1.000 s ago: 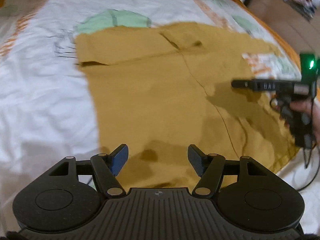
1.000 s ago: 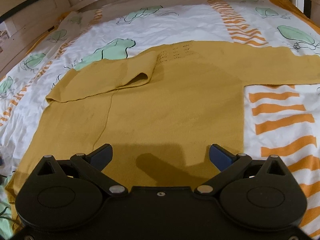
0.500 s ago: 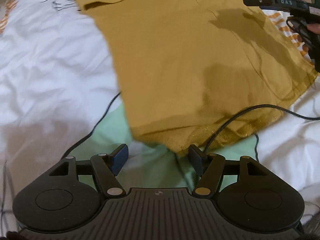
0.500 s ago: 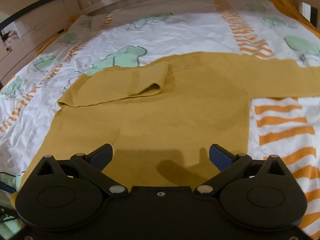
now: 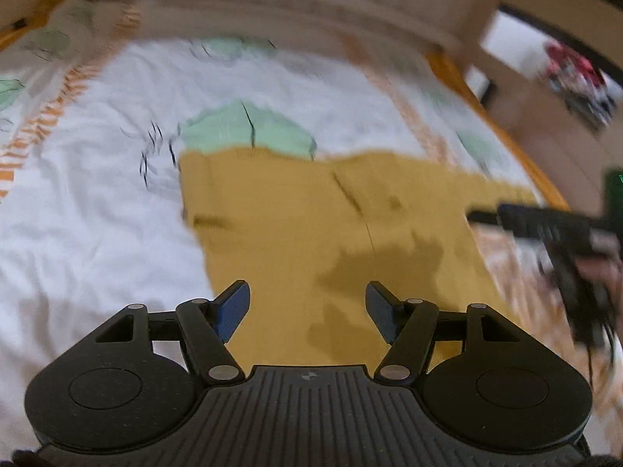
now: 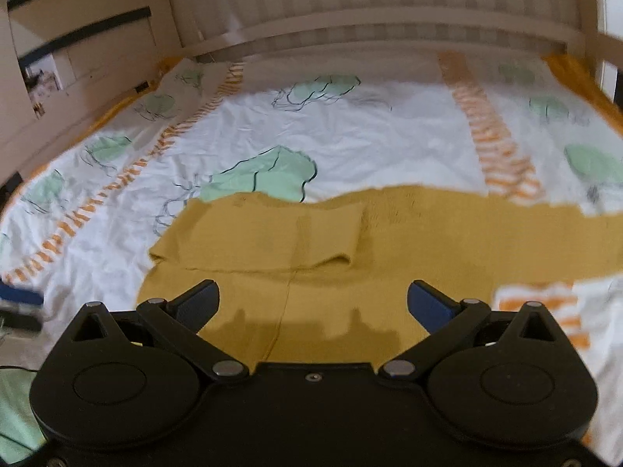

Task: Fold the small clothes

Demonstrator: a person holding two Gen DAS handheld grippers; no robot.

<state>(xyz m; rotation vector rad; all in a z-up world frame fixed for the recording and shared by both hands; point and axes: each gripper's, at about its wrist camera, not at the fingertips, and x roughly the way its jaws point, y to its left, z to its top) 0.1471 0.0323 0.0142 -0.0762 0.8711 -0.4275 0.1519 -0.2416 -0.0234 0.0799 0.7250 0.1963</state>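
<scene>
Though motion blur smears the left wrist view, the mustard sweater (image 5: 311, 233) lies flat on the patterned bedsheet (image 5: 97, 233), straight ahead of the left gripper (image 5: 307, 305), whose blue pads are spread wide with nothing between them; the right gripper (image 5: 545, 222) shows at the right edge over the garment's far side. Half a second ago this camera looked down at the sweater's hem and a cable; now it is pitched up and forward, with the hem hidden under the gripper body. From the right wrist view, the sweater (image 6: 389, 249) lies directly ahead of the right gripper (image 6: 313, 299), equally wide open and empty. One sleeve (image 6: 264, 237) is already folded across the chest, while the other sleeve (image 6: 545, 241) runs out long to the right along the sheet. That unfolded sleeve lies on the right gripper's side, so I judge that arm nearer for the next fold. Since the earlier frame this camera has tilted up, showing more of the headboard (image 6: 389, 19).
</scene>
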